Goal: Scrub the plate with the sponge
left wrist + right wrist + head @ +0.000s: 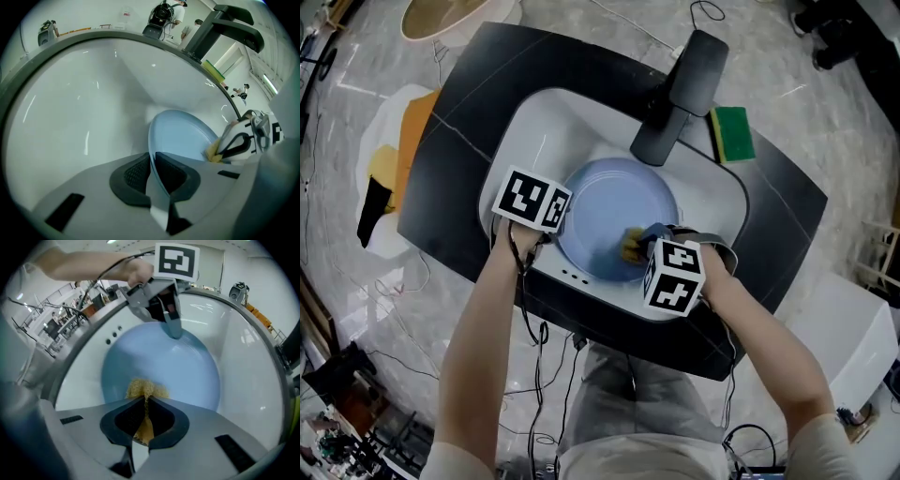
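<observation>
A light blue plate (609, 211) stands tilted in the white sink (534, 131). My left gripper (555, 234) is shut on the plate's near left rim; in the left gripper view the rim (154, 145) runs between the dark pads (136, 174). My right gripper (639, 246) is shut on a yellow sponge (630, 247) and holds it against the plate's lower right face. The right gripper view has the sponge (144, 389) bulging out of the closed jaws onto the plate (178, 366), with the left gripper (172, 329) at the plate's far rim.
A dark faucet (680, 94) reaches over the back of the sink. A green sponge (732, 133) lies on the black counter (459, 178) behind the basin at the right. Orange and yellow cloths (403, 159) lie at the left of the counter.
</observation>
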Demonstrator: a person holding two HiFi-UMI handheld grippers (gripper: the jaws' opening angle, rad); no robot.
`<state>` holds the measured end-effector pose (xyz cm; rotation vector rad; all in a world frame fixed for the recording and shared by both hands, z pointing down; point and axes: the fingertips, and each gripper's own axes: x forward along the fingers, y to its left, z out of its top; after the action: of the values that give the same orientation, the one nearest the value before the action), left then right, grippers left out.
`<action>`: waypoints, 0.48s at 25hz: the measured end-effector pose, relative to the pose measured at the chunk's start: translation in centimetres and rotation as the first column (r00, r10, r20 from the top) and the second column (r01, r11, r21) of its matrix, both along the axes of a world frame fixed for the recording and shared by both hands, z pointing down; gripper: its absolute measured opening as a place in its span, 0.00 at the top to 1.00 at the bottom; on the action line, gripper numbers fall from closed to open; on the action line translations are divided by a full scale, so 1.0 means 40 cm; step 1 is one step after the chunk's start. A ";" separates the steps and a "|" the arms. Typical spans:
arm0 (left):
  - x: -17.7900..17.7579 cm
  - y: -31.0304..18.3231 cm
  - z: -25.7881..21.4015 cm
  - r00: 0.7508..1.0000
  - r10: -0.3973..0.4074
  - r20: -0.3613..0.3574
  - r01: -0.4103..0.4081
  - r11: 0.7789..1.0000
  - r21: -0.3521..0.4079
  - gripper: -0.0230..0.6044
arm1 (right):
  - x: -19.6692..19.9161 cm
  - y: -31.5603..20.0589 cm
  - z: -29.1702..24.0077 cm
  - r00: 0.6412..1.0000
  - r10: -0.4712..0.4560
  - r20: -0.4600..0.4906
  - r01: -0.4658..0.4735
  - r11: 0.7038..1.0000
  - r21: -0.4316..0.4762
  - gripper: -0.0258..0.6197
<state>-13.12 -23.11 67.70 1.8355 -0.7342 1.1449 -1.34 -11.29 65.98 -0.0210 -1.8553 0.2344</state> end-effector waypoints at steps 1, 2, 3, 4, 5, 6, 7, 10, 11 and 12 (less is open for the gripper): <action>0.000 0.003 0.001 1.000 -0.002 0.001 0.002 1.000 -0.004 0.89 | -0.028 0.023 -0.014 0.999 0.002 0.042 -0.001 1.000 -0.029 0.89; 0.000 0.005 0.001 1.000 -0.004 0.001 0.004 1.000 -0.008 0.89 | -0.058 0.041 -0.025 0.996 0.009 0.084 -0.004 0.999 -0.050 0.89; 0.001 0.006 0.001 1.000 -0.006 0.001 0.006 1.000 -0.010 0.89 | -0.088 0.052 -0.034 0.992 0.018 0.123 -0.010 0.998 -0.062 0.89; 0.002 0.006 -0.001 1.000 -0.006 0.002 0.006 1.000 -0.011 0.89 | -0.115 0.054 -0.038 0.987 0.028 0.155 -0.019 0.998 -0.063 0.89; 0.004 0.005 -0.004 1.000 -0.006 0.001 0.006 1.000 -0.009 0.89 | -0.137 0.048 -0.039 0.983 0.039 0.179 -0.029 0.998 -0.056 0.89; 0.008 0.004 -0.008 1.000 -0.005 -0.001 0.005 1.000 -0.007 0.89 | -0.155 0.037 -0.036 0.980 0.051 0.195 -0.043 0.998 -0.046 0.89; 0.012 0.002 -0.011 1.000 -0.007 -0.003 0.007 1.000 -0.004 0.89 | -0.169 0.022 -0.031 0.976 0.066 0.206 -0.060 0.998 -0.035 0.89; 0.015 0.000 -0.016 1.000 -0.025 -0.006 0.025 1.000 0.007 0.89 | -0.197 -0.021 -0.019 0.965 0.117 0.233 -0.114 0.993 -0.025 0.89; 0.013 0.000 -0.016 0.999 -0.033 -0.011 0.033 0.999 0.004 0.89 | -0.204 -0.035 -0.018 0.961 0.132 0.242 -0.130 0.991 -0.023 0.89; 0.011 0.001 -0.015 0.999 -0.039 -0.016 0.039 0.999 0.000 0.89 | -0.210 -0.052 -0.016 0.958 0.140 0.250 -0.141 0.990 -0.011 0.89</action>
<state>-12.67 -23.08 67.10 1.8209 -0.7575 1.1043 -9.73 -13.36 65.35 0.0908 -2.1119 0.3367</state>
